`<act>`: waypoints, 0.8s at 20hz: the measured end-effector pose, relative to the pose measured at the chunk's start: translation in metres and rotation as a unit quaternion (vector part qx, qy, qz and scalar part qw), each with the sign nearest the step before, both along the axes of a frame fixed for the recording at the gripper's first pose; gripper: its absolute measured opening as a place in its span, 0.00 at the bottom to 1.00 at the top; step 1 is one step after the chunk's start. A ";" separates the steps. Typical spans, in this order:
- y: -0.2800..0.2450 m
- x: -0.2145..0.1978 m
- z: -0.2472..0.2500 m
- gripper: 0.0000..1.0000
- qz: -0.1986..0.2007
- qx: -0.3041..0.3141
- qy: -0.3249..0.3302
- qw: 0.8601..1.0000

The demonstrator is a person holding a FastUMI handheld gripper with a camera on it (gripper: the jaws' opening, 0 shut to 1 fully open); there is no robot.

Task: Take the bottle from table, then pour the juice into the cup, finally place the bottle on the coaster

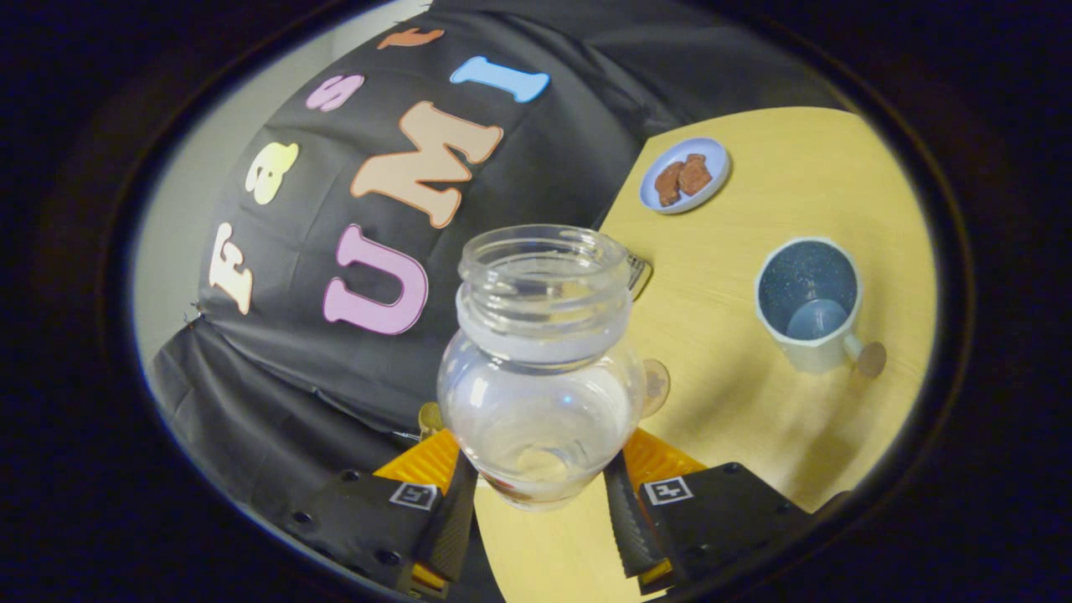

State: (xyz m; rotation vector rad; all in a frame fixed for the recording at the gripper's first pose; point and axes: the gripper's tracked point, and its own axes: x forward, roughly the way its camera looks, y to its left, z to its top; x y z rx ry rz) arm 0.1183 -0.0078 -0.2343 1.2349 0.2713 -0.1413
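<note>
A clear bottle with an open, threaded mouth stands between my fingers, and my gripper is shut on its rounded lower body. It looks clear inside, and I make out no juice in it. The whole scene is tilted. A white cup with a speckled blue inside sits on the wooden table, beyond the fingers to the right and well apart from the bottle. Its handle ends in a round wooden knob.
A small blue plate with two brown pieces lies further back, near the table's edge by the black cloth wall. A small tan round thing and a clear edge peek out from behind the bottle. I cannot tell what they are.
</note>
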 end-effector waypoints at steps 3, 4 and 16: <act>-0.002 0.005 0.001 0.74 0.002 0.041 -0.009 0.999; -0.002 0.007 0.001 0.74 0.003 0.057 -0.013 0.998; -0.012 0.028 0.017 0.74 -0.010 0.220 -0.054 0.974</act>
